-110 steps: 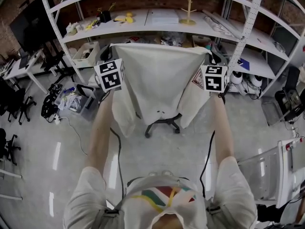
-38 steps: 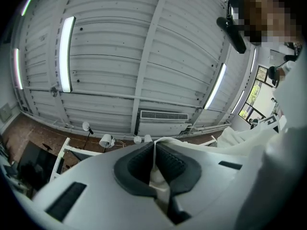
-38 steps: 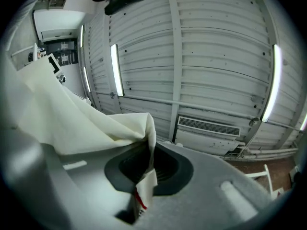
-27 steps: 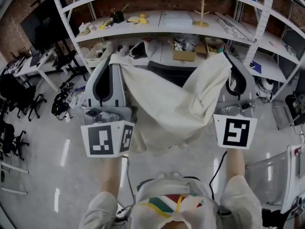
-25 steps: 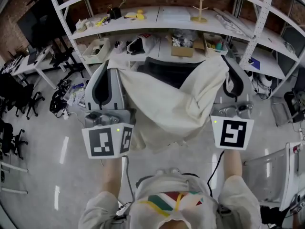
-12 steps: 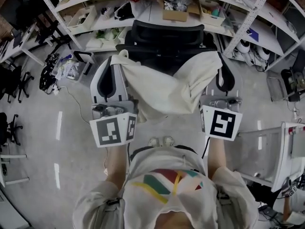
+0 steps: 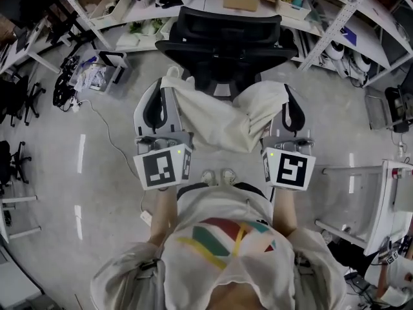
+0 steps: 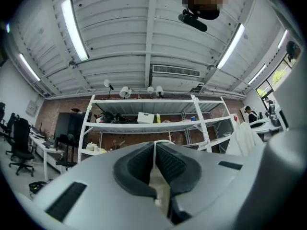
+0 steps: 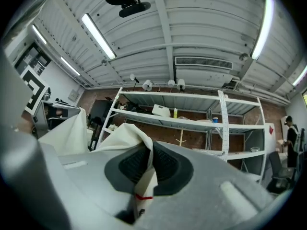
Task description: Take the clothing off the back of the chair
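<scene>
Hanging between both grippers, the cream garment (image 7: 216,118) is clear of the black office chair (image 7: 222,34), above the floor (image 7: 97,173). The left gripper (image 7: 169,86) and right gripper (image 7: 284,99) each pinch a fabric corner tight; holding both level and firm should prevent dragging.

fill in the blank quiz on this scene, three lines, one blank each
1. The cloth hangs between the two tools, clear of the black ____.
2. The left tool is ____ on one corner of the cloth.
3. The right tool pinches a cloth edge that bears a small ____ mark.

Missing words: chair; shut; red
</scene>
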Tool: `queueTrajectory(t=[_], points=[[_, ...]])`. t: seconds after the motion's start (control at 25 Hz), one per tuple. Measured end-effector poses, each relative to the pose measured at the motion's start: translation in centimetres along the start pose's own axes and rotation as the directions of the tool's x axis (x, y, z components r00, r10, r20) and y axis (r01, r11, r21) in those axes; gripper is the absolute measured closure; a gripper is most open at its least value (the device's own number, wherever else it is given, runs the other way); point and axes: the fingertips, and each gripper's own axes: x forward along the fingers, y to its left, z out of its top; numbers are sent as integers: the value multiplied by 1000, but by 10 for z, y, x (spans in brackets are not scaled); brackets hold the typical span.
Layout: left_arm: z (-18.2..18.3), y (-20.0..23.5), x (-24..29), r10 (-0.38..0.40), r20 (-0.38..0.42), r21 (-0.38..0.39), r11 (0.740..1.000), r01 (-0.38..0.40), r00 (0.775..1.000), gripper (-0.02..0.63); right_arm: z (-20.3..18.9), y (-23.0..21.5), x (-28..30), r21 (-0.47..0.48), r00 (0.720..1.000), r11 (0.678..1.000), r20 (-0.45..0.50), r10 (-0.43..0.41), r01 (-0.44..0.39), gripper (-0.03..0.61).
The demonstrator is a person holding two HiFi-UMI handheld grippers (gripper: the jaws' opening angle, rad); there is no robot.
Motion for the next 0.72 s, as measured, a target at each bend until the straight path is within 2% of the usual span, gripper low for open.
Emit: queueTrajectory(t=[0.12, 0.32, 0.72], points=[[-12, 0, -5, 0, -43, -5, 1000, 0, 999, 600, -20, 13, -7, 25, 998, 999, -54, 32, -30, 569], [-24, 2, -11, 3, -70, -8, 1000, -3, 998, 600, -44, 23, -10, 63, 992, 997, -115, 42, -35, 568], [-34, 1, -16, 7, -94, -14, 1000, -8, 996, 600, -50, 21, -14, 56, 990, 998, -136, 36, -29, 569]])
